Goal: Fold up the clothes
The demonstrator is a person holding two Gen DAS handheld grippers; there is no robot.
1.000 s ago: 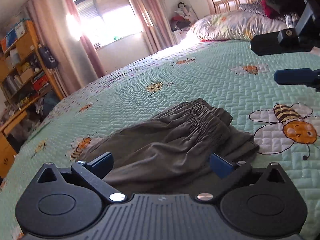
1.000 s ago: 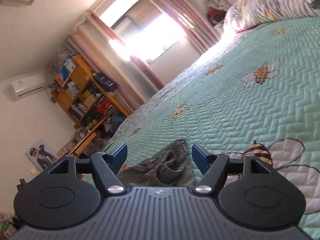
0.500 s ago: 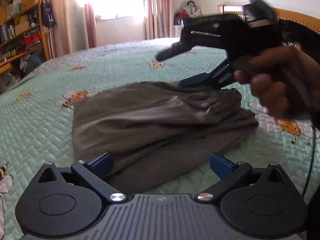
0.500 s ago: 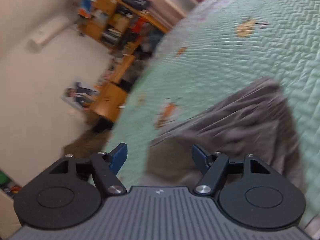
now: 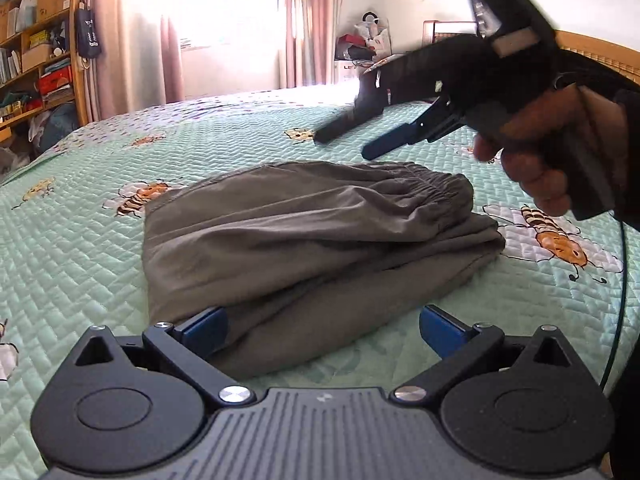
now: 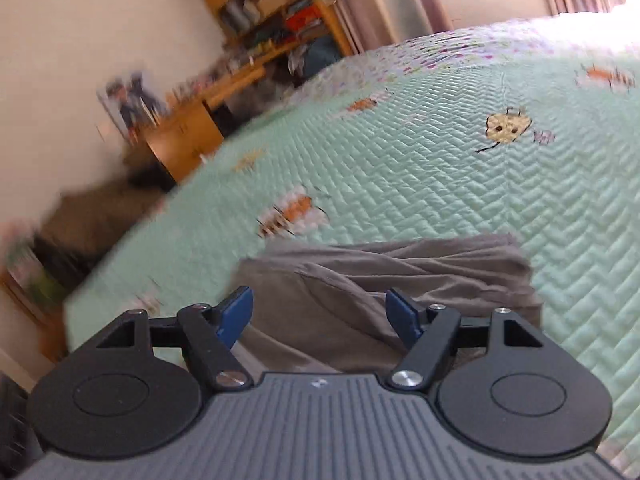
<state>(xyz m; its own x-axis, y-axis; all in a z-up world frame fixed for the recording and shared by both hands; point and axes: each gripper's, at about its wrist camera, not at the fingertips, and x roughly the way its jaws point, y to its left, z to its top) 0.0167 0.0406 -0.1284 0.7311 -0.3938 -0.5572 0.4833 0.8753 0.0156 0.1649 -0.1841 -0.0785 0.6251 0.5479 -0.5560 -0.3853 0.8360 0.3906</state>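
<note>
A pair of grey-brown shorts lies folded on the green bee-print bedspread, its elastic waistband at the far right. My left gripper is open and empty, low at the near edge of the shorts. My right gripper, held in a hand, hovers open above the far side of the shorts. In the right wrist view the right gripper is open over the shorts, touching nothing.
A wooden bookshelf and desk stand past the bed's left edge. Curtains and a bright window are at the back. A wooden headboard is at the far right. A cable hangs from the right gripper.
The right gripper has swung from beside the waistband up and back over the far side of the shorts, turning toward the bookshelf side. The left gripper has stayed low at the near edge.
</note>
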